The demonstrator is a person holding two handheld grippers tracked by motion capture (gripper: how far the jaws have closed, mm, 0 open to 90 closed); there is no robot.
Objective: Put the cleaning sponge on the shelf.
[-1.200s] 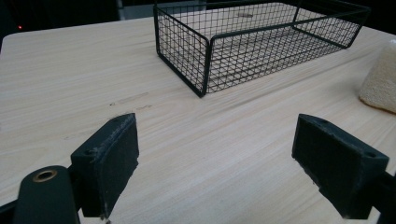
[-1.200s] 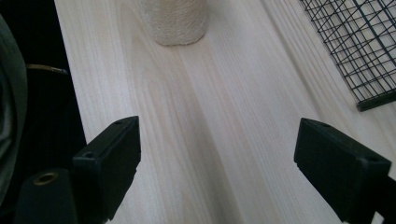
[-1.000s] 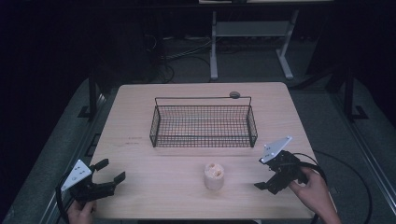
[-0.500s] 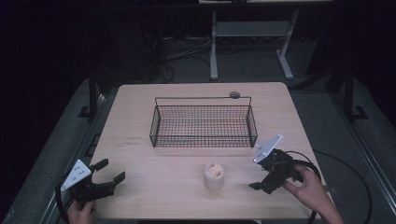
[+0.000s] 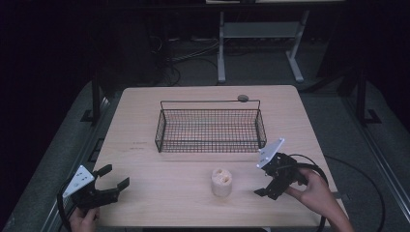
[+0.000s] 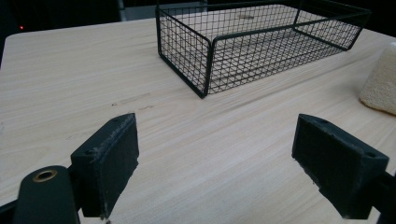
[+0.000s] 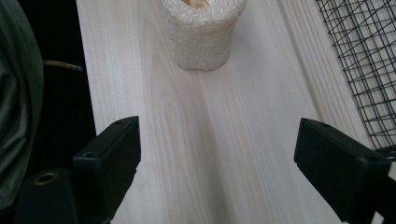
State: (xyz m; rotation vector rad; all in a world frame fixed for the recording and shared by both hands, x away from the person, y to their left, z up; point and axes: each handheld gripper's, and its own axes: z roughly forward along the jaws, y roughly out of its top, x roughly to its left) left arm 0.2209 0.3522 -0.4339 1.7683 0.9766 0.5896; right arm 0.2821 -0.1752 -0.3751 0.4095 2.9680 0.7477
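A pale, rough loofah cylinder (image 5: 222,182) stands upright near the table's front edge. My right gripper (image 5: 261,181) is open a short way to its right, jaws pointed at it with nothing between them. In the right gripper view the loofah (image 7: 203,32) stands ahead of the open gripper (image 7: 219,168), apart from it. My left gripper (image 5: 114,177) is open at the front left corner and holds nothing. From the left gripper view, the gripper (image 6: 219,163) faces a black wire basket (image 6: 261,42), with the loofah (image 6: 380,81) at the right edge.
The black wire basket (image 5: 210,130) sits in the middle of the wooden table (image 5: 140,121) with nothing in it. A small dark round object (image 5: 242,98) lies behind it. The basket's corner (image 7: 369,60) is to the right of my right gripper. Dark floor surrounds the table.
My right gripper has moved left and a little forward, closer to the loofah. The left gripper, loofah and basket have stayed put.
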